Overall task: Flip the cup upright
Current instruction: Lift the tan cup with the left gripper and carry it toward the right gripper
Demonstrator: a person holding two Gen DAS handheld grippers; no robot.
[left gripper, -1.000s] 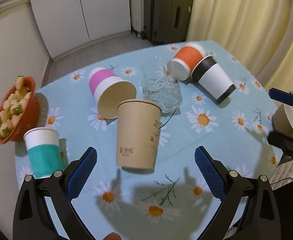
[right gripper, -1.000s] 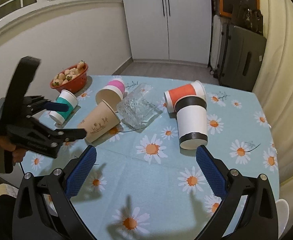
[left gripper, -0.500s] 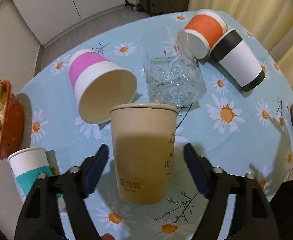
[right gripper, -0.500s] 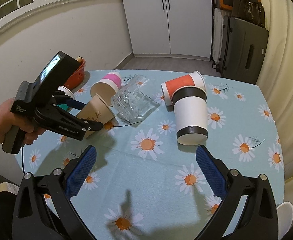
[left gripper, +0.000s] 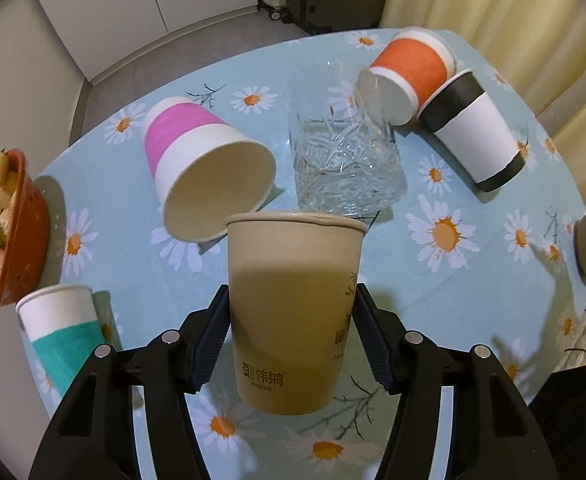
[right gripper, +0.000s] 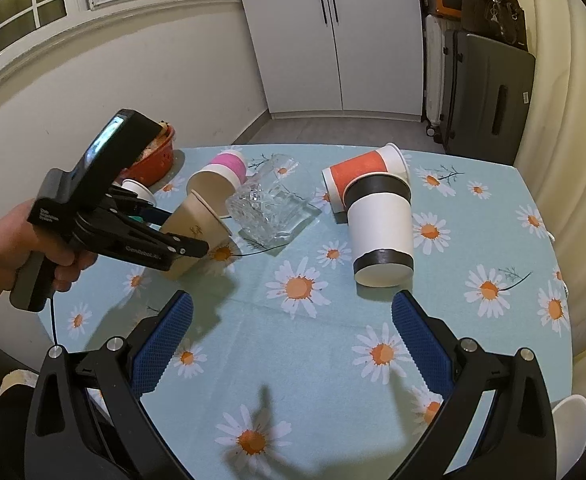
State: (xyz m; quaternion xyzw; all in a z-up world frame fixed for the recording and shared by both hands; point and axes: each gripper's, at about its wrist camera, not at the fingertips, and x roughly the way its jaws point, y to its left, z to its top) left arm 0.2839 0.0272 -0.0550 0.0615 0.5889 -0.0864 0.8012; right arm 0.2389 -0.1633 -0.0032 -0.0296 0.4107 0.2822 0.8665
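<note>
While right gripper (right gripper: 291,338) hovers spread apart over tablecloth (right gripper: 473,240), left gripper (left gripper: 291,334) clamps brown cup (left gripper: 293,312) at both sides, cup tilted, mouth pointing toward glass (left gripper: 345,164). Pink cup (left gripper: 205,172), orange cup (left gripper: 409,72), black-banded cup (left gripper: 473,128) lie on sides. Teal cup (left gripper: 63,332) stands near fruit bowl (left gripper: 33,216).

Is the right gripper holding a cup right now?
No, the right gripper is open and empty over the tablecloth, while the black and white cup lies on its side beyond its fingertips.
</note>
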